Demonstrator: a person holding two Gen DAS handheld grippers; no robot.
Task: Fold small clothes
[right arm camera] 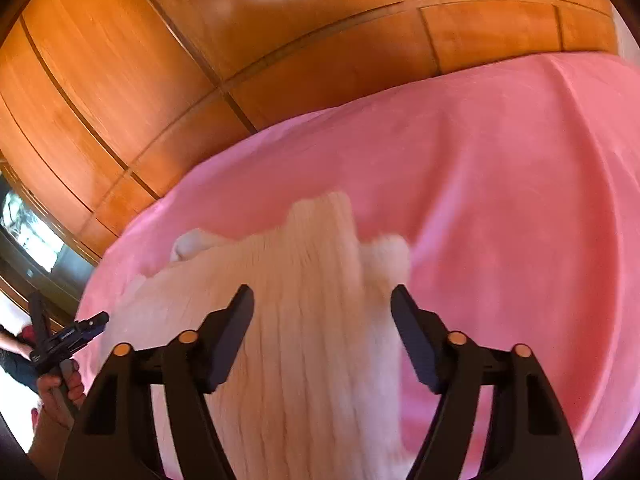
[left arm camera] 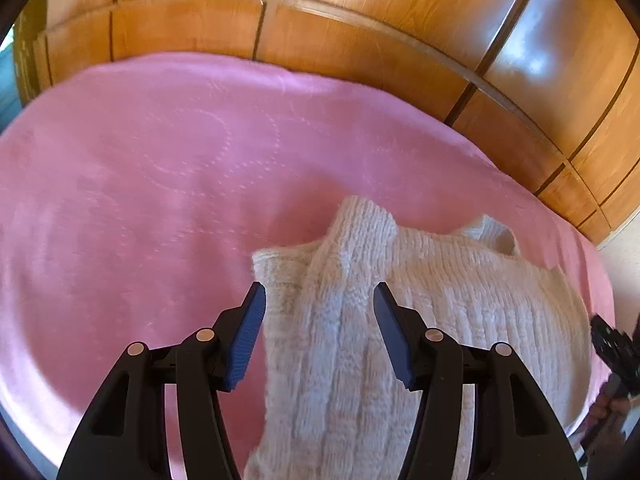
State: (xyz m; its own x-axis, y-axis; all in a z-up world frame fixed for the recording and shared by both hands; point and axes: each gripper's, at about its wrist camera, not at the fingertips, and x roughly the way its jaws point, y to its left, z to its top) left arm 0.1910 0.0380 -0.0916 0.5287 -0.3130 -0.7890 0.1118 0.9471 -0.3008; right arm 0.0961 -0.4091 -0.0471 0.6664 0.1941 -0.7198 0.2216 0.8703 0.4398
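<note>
Pink blanket [left arm camera: 140, 168], wood panels [left arm camera: 360, 48] behind. Cream ribbed knit sweater [left arm camera: 460, 300] lay lower right, long axis toward upper left. Left gripper [left arm camera: 320, 300] and right gripper [right arm camera: 322, 300] jaws apart, gripped nothing.

Both grippers are the same basic build: chunky matte black plastic arms, each with a slot-shaped cutout and a scissor-style linkage. The left gripper [left arm camera: 320, 300] has silver round pivot pins, two per side, and its fingers [left arm camera: 249, 336] carry bright blue ribbed pads. The right gripper [right arm camera: 322, 304] looks identical in shape, but its pins come out orange-coppery, and its fingers [right arm camera: 234, 336] have dark, flat pads, closer to navy or black. From the right wrist view, a hand [right arm camera: 60, 392] shows wrapped round a black handle at the left edge.
</note>
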